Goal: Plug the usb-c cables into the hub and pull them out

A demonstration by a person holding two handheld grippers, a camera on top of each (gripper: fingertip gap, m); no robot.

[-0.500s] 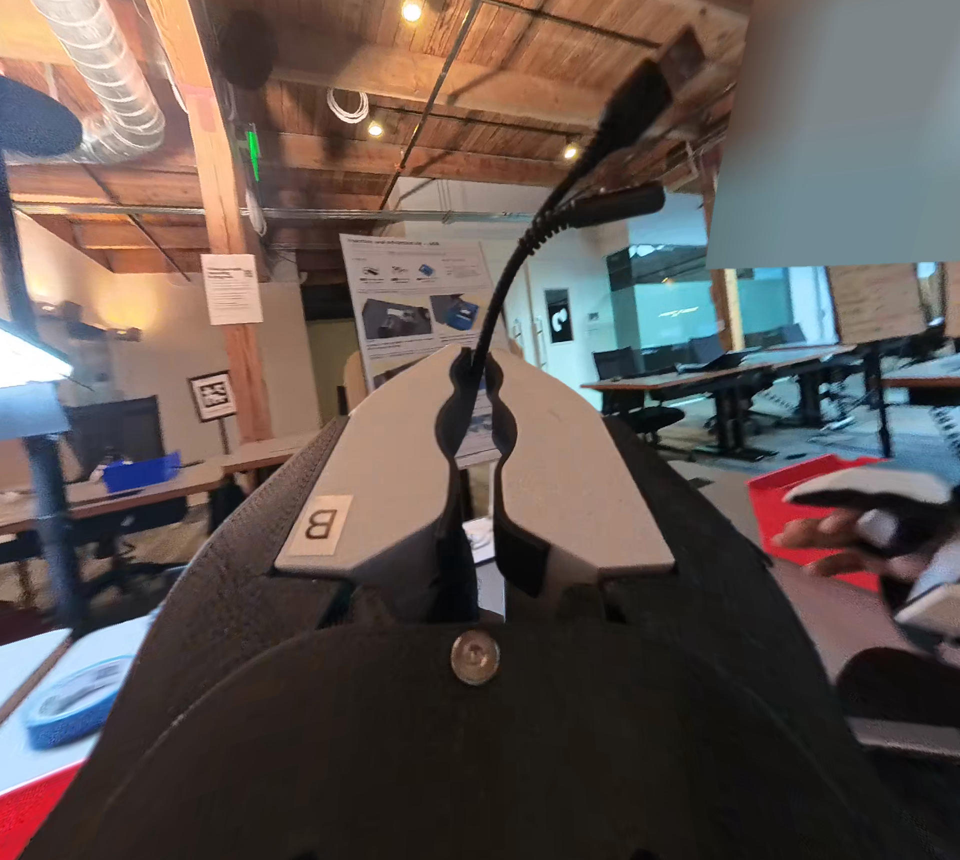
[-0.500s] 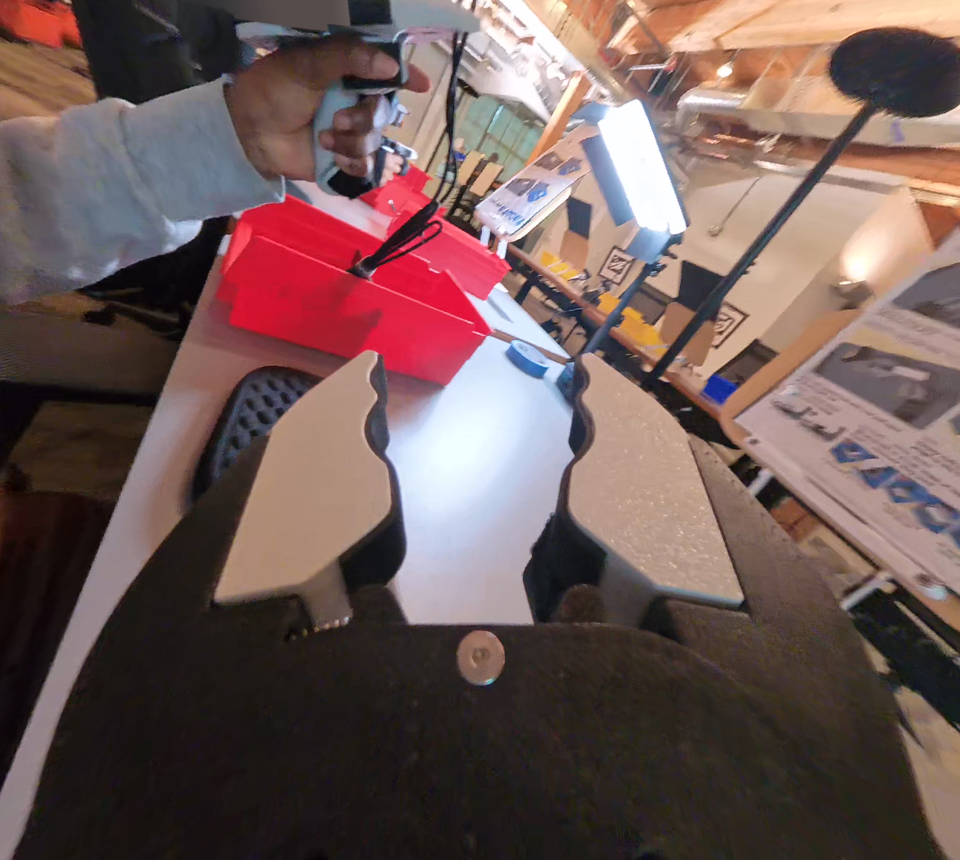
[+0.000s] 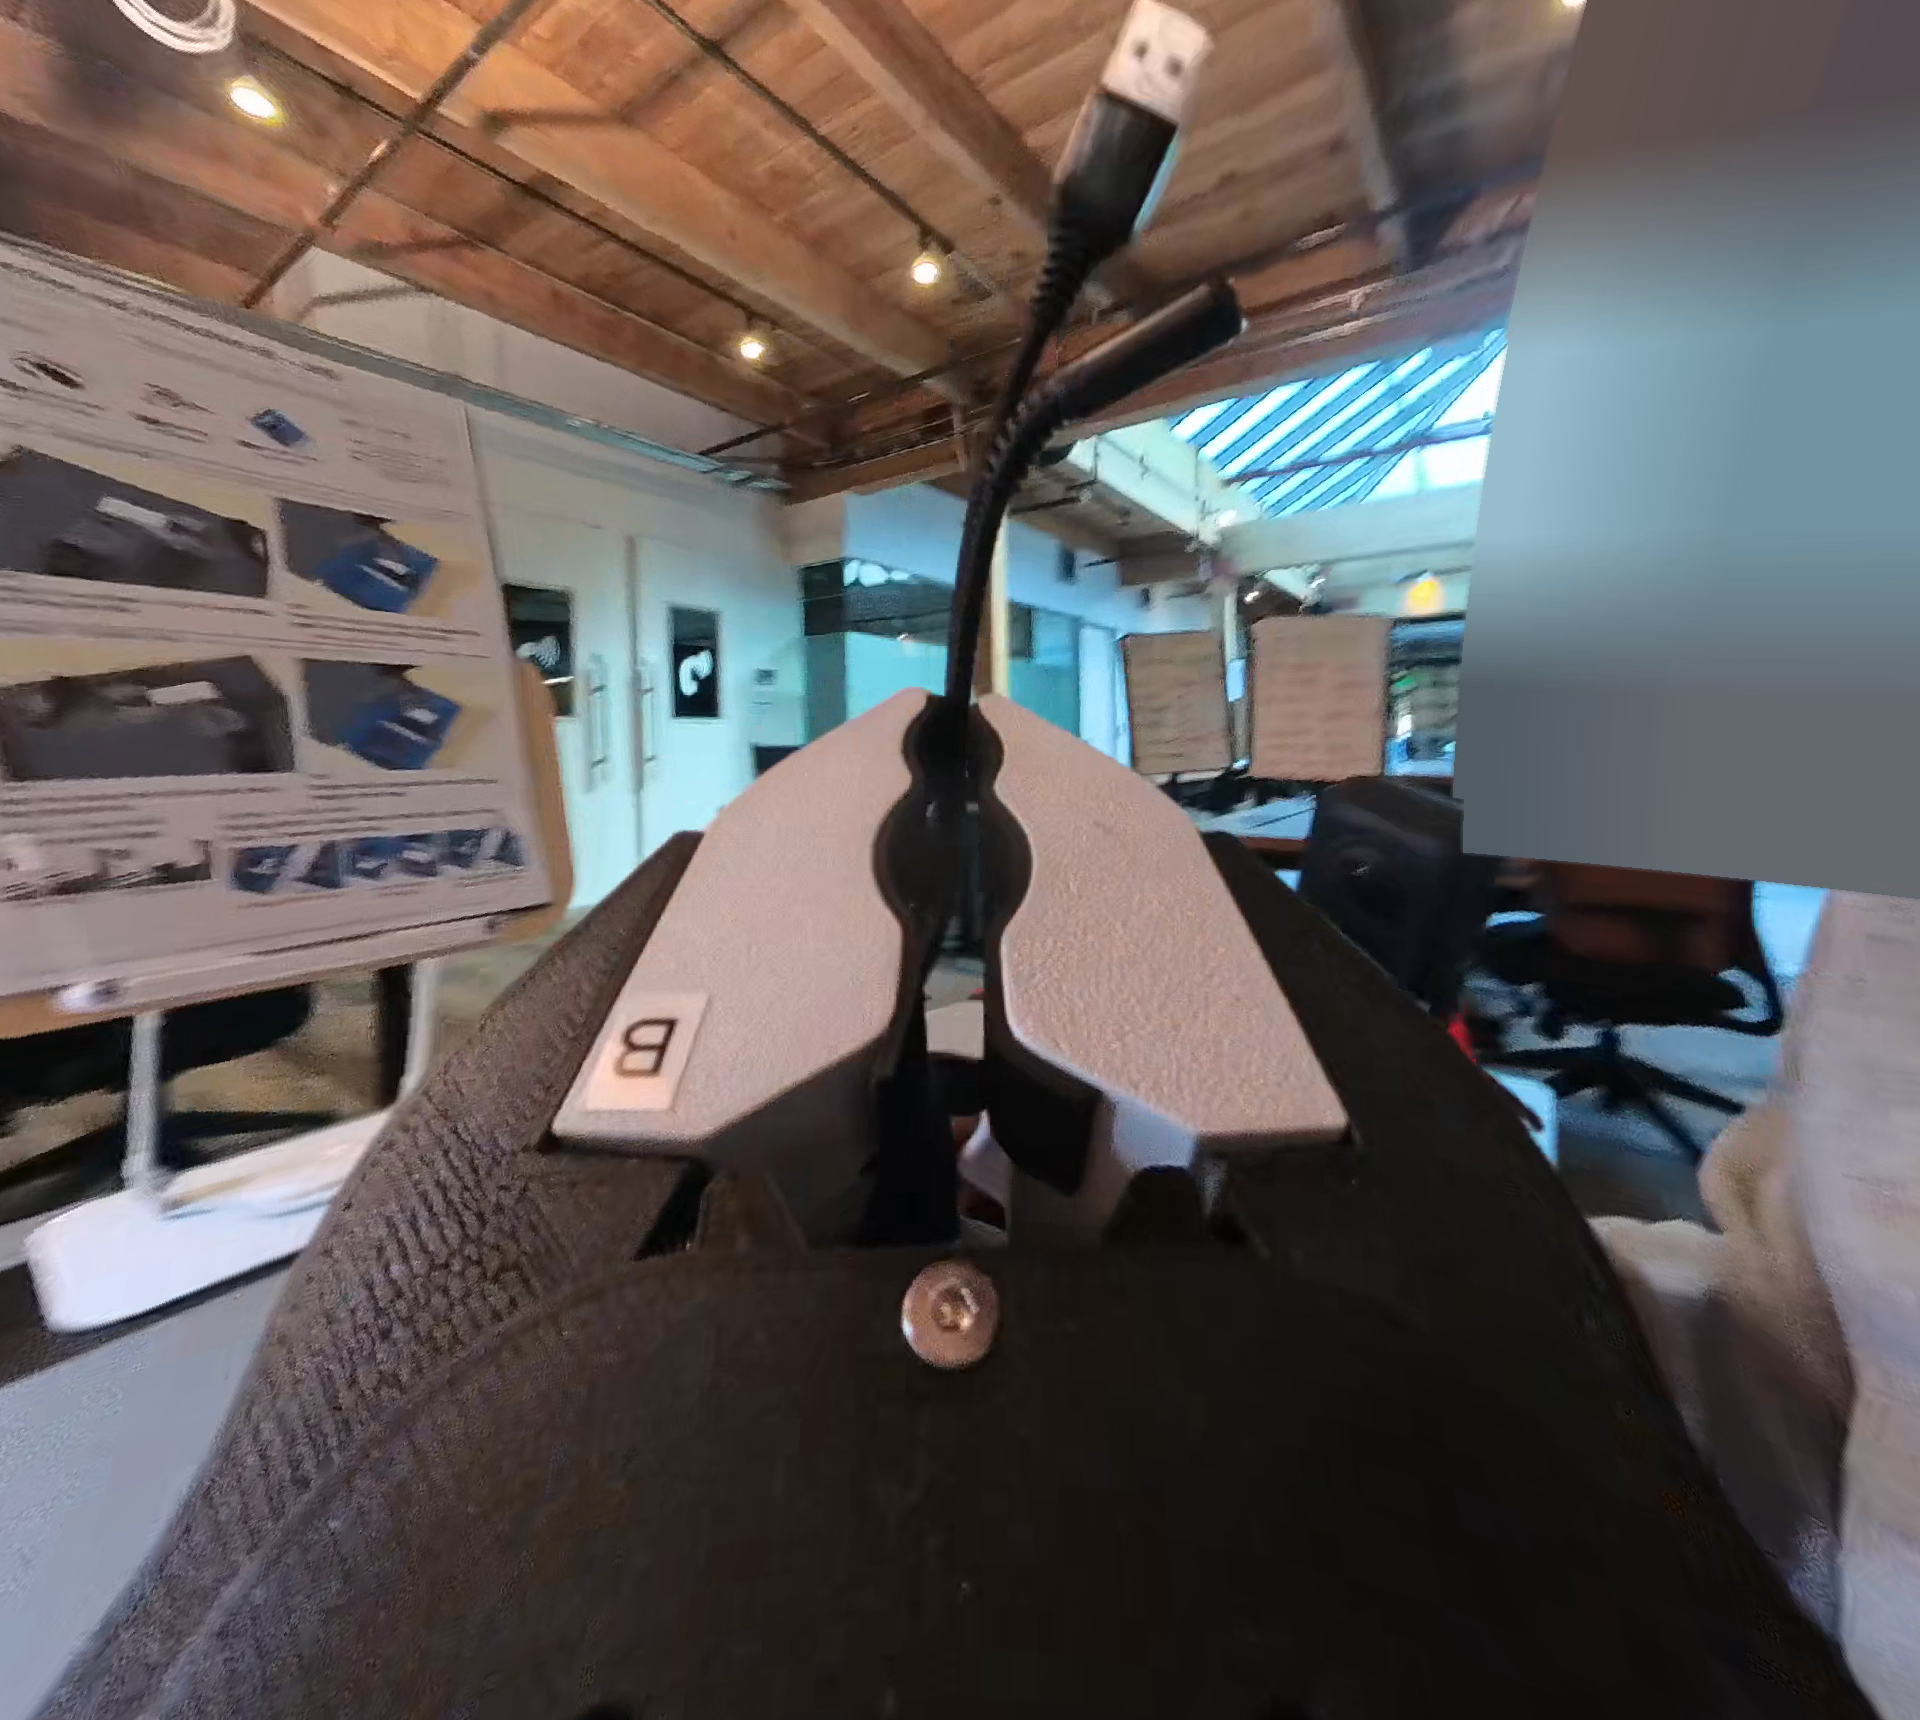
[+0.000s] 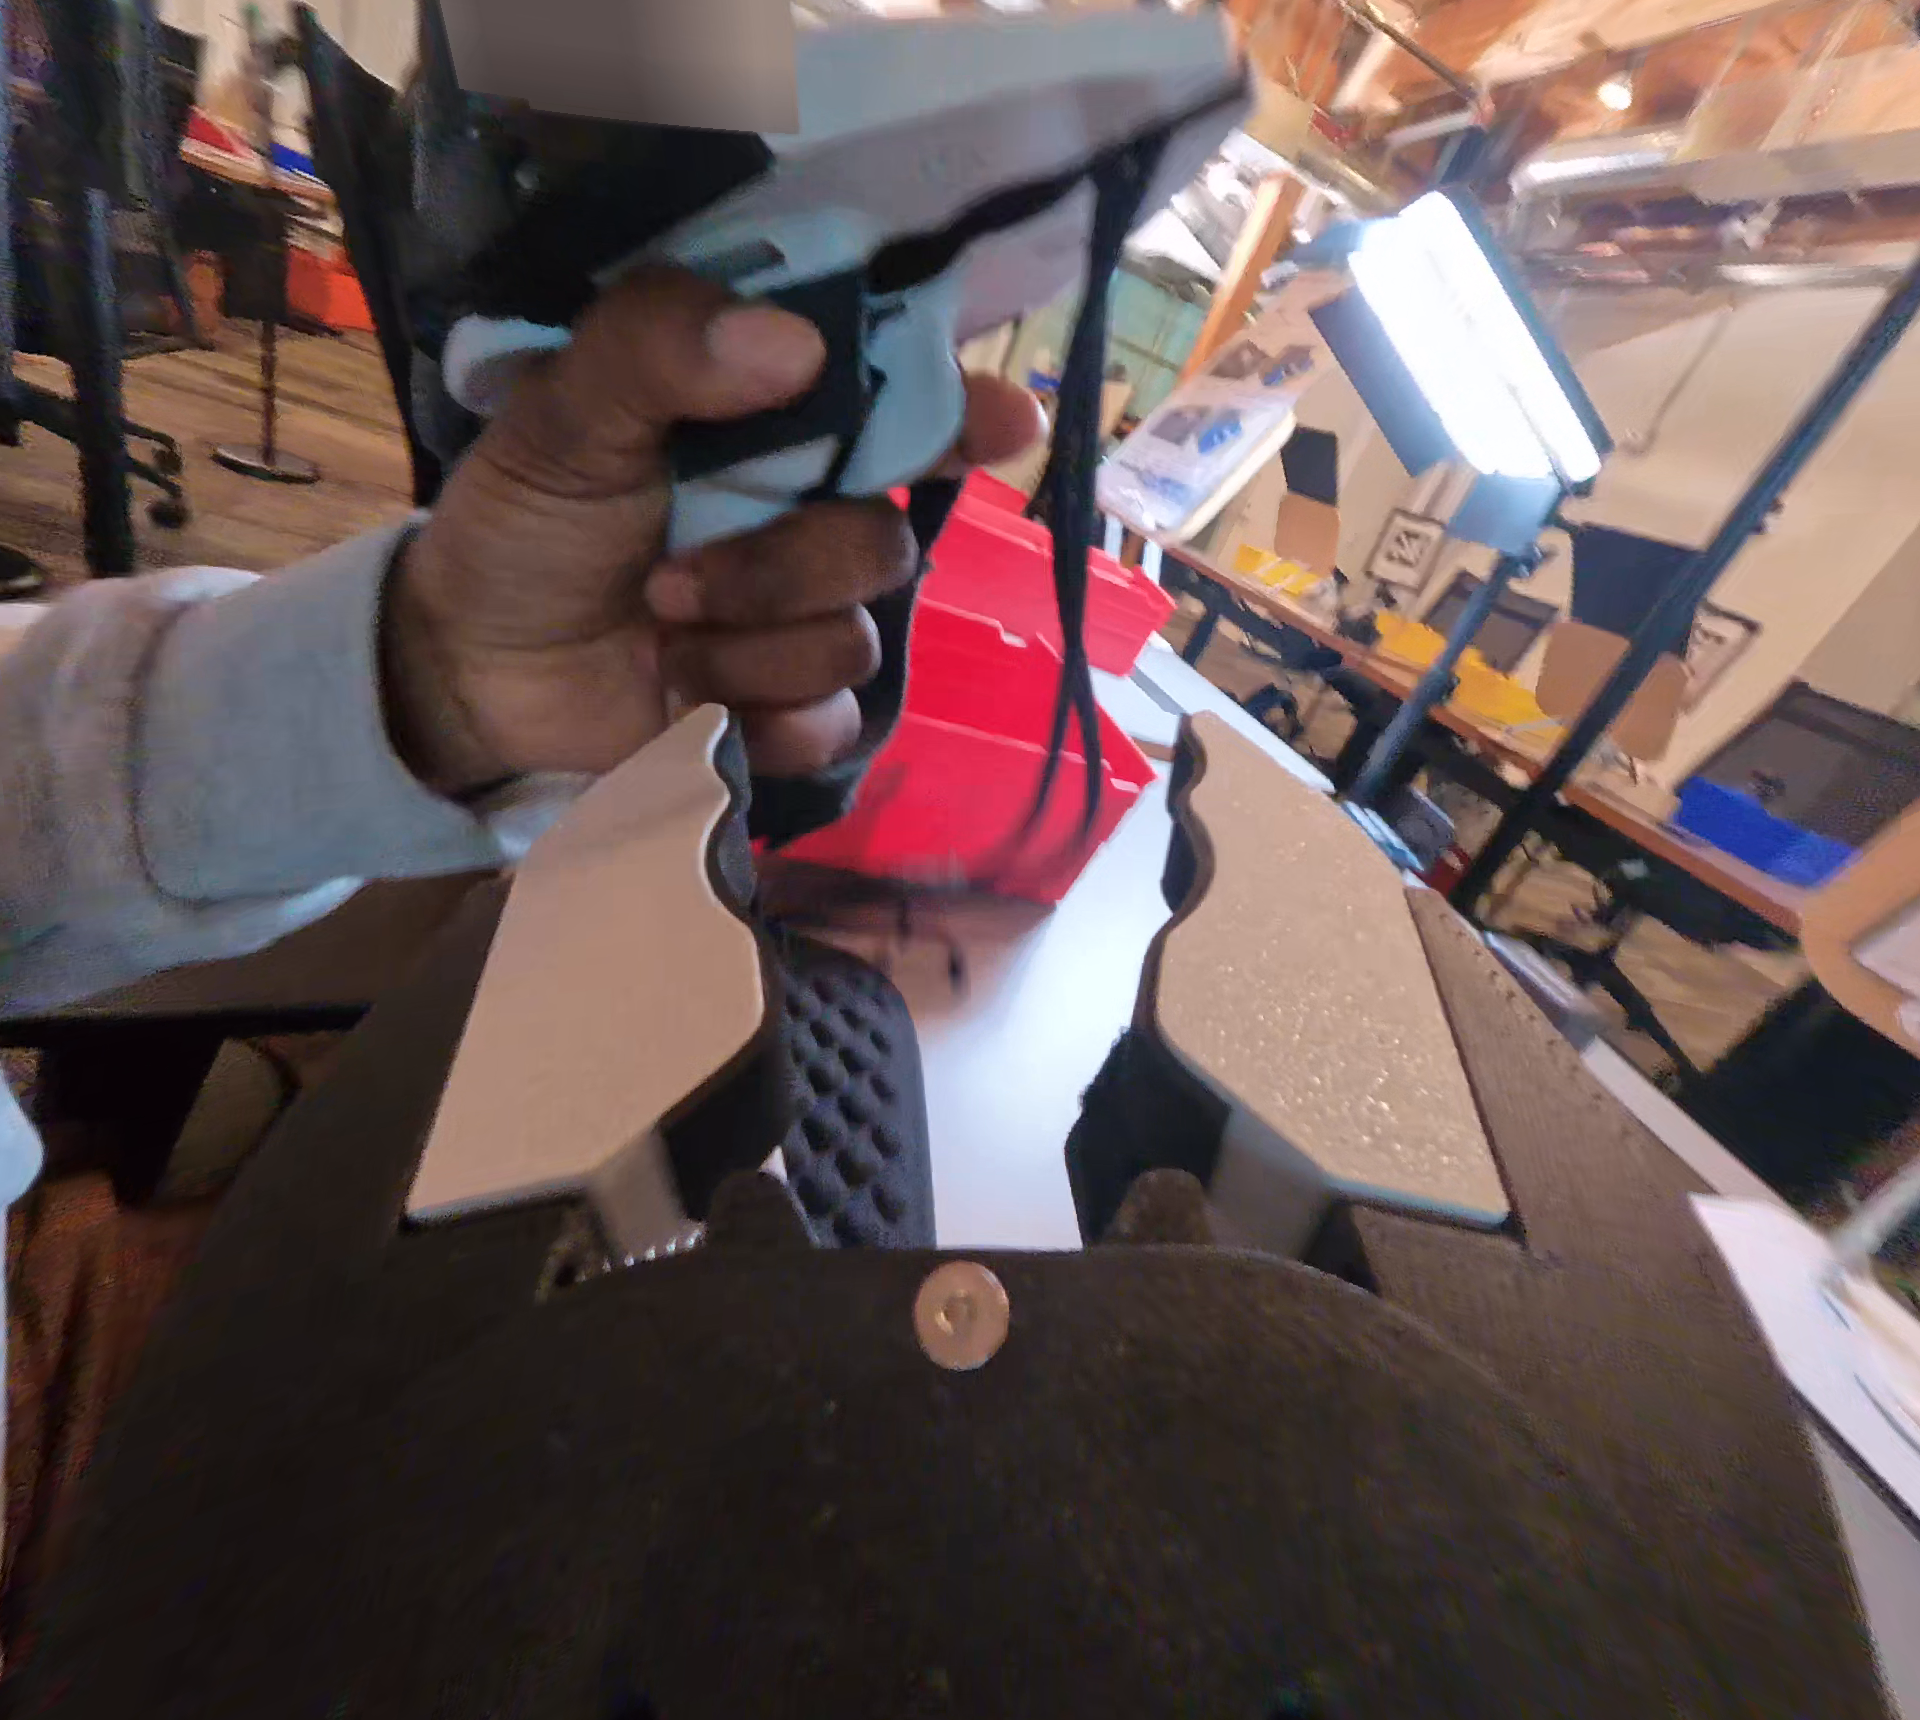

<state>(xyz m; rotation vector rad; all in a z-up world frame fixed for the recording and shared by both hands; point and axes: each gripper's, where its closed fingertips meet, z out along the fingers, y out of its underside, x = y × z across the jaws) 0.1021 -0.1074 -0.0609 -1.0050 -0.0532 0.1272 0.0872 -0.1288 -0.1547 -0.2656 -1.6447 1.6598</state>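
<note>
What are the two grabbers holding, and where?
Left gripper: black braided cables, pinched mid-cord below the plugs. Right gripper: nothing, jaws apart.

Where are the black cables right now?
The black cables are clamped in the shut left gripper, plug ends sticking up toward the wooden ceiling; the right wrist view shows them dangling over the red bins.

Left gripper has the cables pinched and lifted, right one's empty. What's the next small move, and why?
Probably bring the open right gripper up to the cables near their plugs. The left gripper is clamped well below the plugs, which stick up loose and splayed, so a plug likely needs a grip nearer its end. No hub is in view.
</note>
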